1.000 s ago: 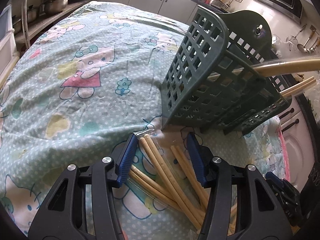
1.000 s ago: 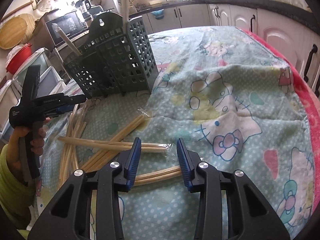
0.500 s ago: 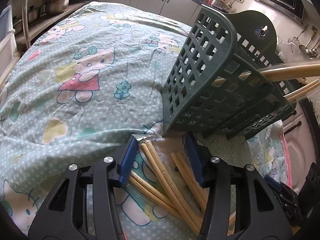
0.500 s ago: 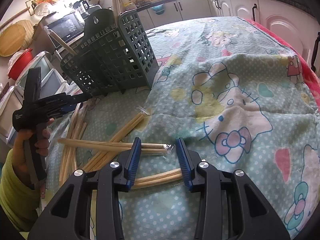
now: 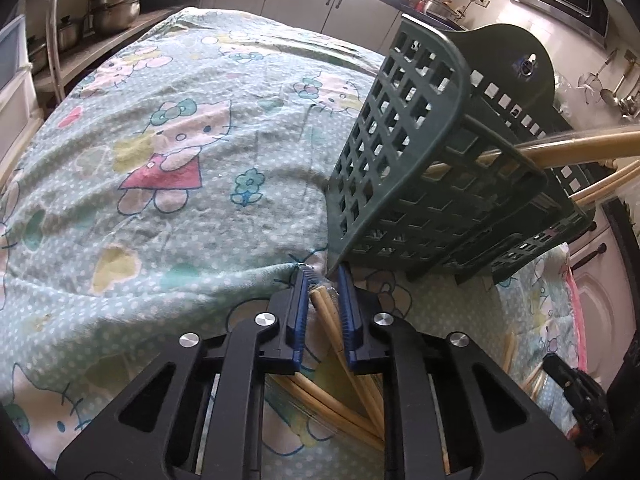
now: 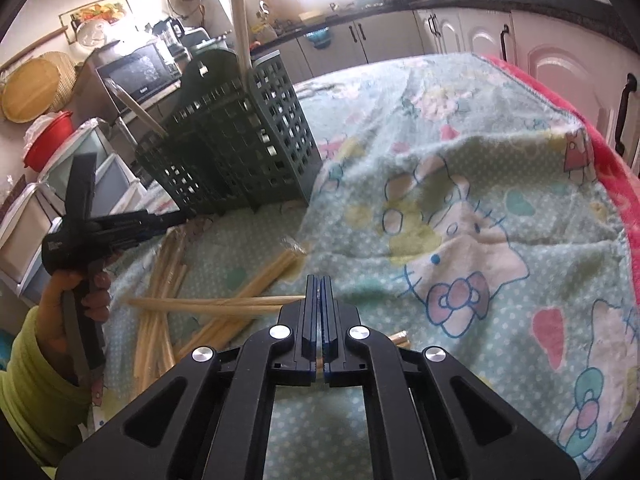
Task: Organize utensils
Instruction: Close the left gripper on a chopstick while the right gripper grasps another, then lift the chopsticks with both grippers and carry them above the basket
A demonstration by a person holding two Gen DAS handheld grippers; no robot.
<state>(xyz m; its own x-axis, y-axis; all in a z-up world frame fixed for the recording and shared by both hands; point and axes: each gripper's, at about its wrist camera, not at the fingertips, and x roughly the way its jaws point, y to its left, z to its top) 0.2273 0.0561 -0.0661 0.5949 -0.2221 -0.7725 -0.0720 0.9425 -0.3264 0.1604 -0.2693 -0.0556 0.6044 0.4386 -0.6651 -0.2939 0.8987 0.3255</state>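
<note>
A dark green lattice utensil basket (image 5: 400, 160) (image 6: 240, 140) stands on the cartoon-print cloth and holds a few wrapped chopsticks (image 6: 240, 20). More wooden chopsticks (image 6: 164, 280) lie scattered in front of it. My left gripper (image 5: 323, 280) is at the basket's foot. Its jaws are closing, and the blue pads press on a wrapped chopstick pair (image 5: 320, 300). A hand (image 6: 76, 288) holds that gripper in the right wrist view. My right gripper (image 6: 319, 284) is shut on the wrapper end of a chopstick pair (image 6: 220, 304) lying crosswise on the cloth.
The cloth (image 6: 460, 160) has a red border (image 6: 600, 140) on the right side. Kitchen cabinets (image 6: 560, 52) lie beyond it. Pots (image 5: 116, 8) sit on a shelf at far left, and a microwave (image 6: 140, 68) stands behind the basket.
Both grippers went from open to closed. The left closed on the chopstick pair by the basket. The right closed on the wrapper end of the crosswise pair.
</note>
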